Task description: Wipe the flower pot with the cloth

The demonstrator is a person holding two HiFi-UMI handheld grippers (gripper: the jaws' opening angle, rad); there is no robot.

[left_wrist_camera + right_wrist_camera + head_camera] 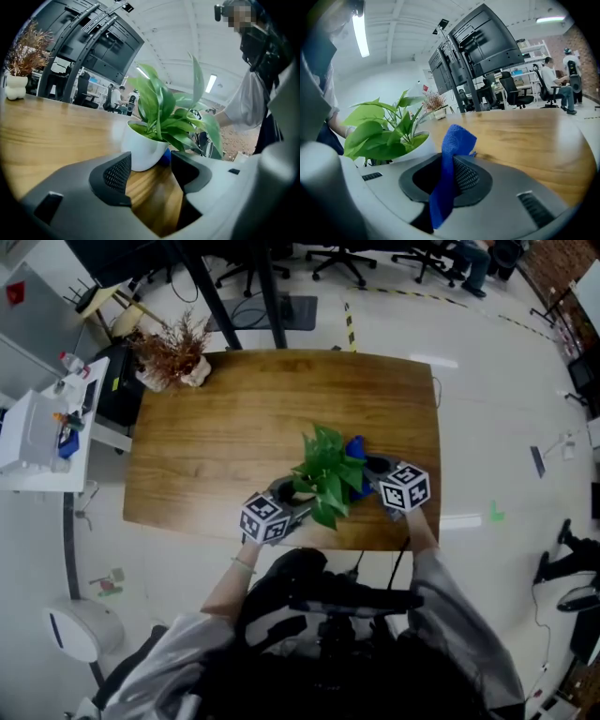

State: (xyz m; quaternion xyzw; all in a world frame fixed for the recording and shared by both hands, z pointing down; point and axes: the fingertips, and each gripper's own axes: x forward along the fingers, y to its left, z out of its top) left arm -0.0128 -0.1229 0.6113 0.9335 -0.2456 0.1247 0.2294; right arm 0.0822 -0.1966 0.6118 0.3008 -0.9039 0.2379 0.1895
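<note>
Wooden table [216, 427], flower pot [143, 151] holding green plant [164, 117], left gripper [151, 171] fingers open, right gripper [446, 174] fingers clamping cloth [453, 140]

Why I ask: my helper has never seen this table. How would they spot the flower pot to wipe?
Find the wooden table; at its near edge stands the flower pot. It is a rounded white pot of fresh green leaves, unlike the white vase of dried brown stems at the far left corner.
</note>
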